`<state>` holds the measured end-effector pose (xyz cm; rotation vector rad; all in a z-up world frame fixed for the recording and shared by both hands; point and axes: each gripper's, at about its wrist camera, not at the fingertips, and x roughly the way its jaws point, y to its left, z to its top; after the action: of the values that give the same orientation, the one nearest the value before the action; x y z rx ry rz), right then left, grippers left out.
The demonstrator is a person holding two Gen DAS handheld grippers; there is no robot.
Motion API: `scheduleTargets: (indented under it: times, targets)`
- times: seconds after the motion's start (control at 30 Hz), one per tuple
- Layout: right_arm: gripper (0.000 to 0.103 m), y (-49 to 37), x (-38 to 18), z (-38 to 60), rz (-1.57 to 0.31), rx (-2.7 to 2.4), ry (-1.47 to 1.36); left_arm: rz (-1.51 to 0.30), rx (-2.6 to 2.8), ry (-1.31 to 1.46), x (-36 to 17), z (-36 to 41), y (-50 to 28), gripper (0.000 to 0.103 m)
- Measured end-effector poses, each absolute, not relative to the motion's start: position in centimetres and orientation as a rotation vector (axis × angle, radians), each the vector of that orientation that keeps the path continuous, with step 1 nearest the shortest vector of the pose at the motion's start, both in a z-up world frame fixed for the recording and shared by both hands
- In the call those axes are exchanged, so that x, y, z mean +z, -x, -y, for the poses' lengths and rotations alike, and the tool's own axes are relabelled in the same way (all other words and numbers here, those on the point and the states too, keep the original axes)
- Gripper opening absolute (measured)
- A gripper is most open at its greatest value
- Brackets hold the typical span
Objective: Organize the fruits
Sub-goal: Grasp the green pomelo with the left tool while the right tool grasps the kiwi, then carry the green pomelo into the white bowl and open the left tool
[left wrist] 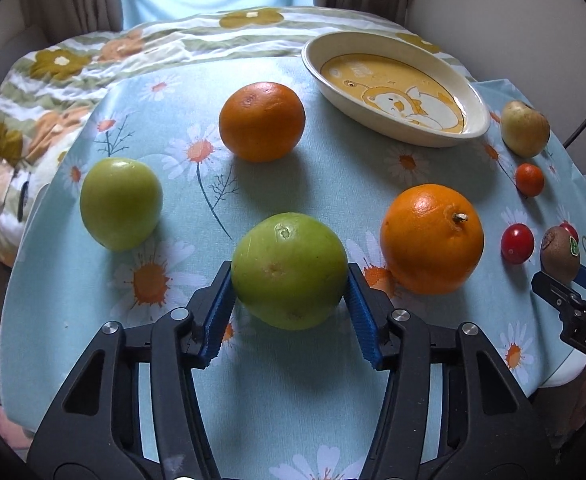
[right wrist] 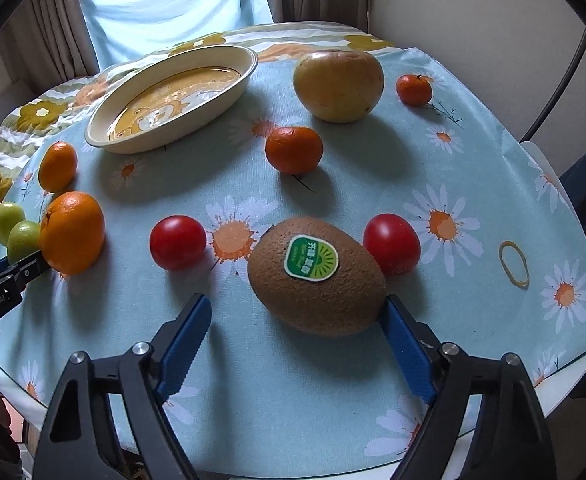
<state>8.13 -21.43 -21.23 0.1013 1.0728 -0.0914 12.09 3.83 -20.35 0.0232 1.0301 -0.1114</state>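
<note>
My left gripper [left wrist: 289,280] has its blue pads against both sides of a green apple [left wrist: 289,270] that rests on the flowered tablecloth. A second green apple [left wrist: 121,203] lies to its left, with two oranges [left wrist: 261,121] [left wrist: 432,239] beyond and to the right. My right gripper [right wrist: 297,308] is open around a brown kiwi [right wrist: 317,276] with a green sticker; its right pad touches the kiwi and its left pad stands apart. Two red tomatoes [right wrist: 177,242] [right wrist: 391,243] flank the kiwi. The cream oval dish [right wrist: 229,96] stands empty at the back.
A yellowish apple [right wrist: 339,85] and two small mandarins [right wrist: 294,149] [right wrist: 414,89] lie behind the kiwi. A rubber band [right wrist: 513,258] lies at the right. The table's front edge [right wrist: 565,364] runs close below my right gripper. A rumpled flowered blanket [left wrist: 53,92] lies behind the table.
</note>
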Motion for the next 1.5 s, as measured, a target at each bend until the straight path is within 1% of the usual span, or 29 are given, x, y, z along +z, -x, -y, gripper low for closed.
scheduleTargets:
  times: [0.07, 0.13, 0.27, 0.37, 0.43, 0.63, 0.9, 1.23, 1.5]
  targets:
    - [0.081, -8.7, -21.2, 21.7, -1.079, -0.094, -0.110, -1.030, -0.111, -0.023, -20.3, -3.8, -12.1, 0.058]
    - [0.077, -9.1, -21.3, 21.9, -1.084, -0.104, -0.113, -1.034, -0.111, -0.020, -20.4, -3.9, -12.0, 0.058]
    - [0.075, -9.5, -21.3, 22.0, -1.080, -0.116, -0.112, -1.035, -0.113, -0.027, -20.3, -3.8, -11.8, 0.058]
    - [0.071, -9.5, -21.3, 21.9, -1.077, -0.127, -0.096, -1.033, -0.118, -0.036, -20.4, -3.7, -11.7, 0.058]
    - [0.064, -9.5, -21.3, 21.8, -1.072, -0.136, -0.080, -1.034, -0.118, -0.036, -20.3, -3.7, -11.6, 0.058]
    - [0.062, -9.4, -20.9, 21.7, -1.054, -0.127, -0.070, -1.027, -0.105, -0.039, -20.1, -3.7, -11.3, 0.058]
    - [0.062, -9.8, -19.5, 21.3, -1.028, -0.090, -0.059, -0.997, -0.080, -0.030, -18.4, -4.1, -11.0, 0.058]
    - [0.062, -11.3, -15.2, 22.3, -0.964, -0.020, -0.036, -0.914, -0.070, -0.022, -13.3, -2.4, -11.7, 0.058]
    - [0.062, -14.3, -11.4, 23.0, -0.901, 0.076, 0.006, -0.818, -0.113, -0.032, -9.3, 0.2, -14.3, 0.058]
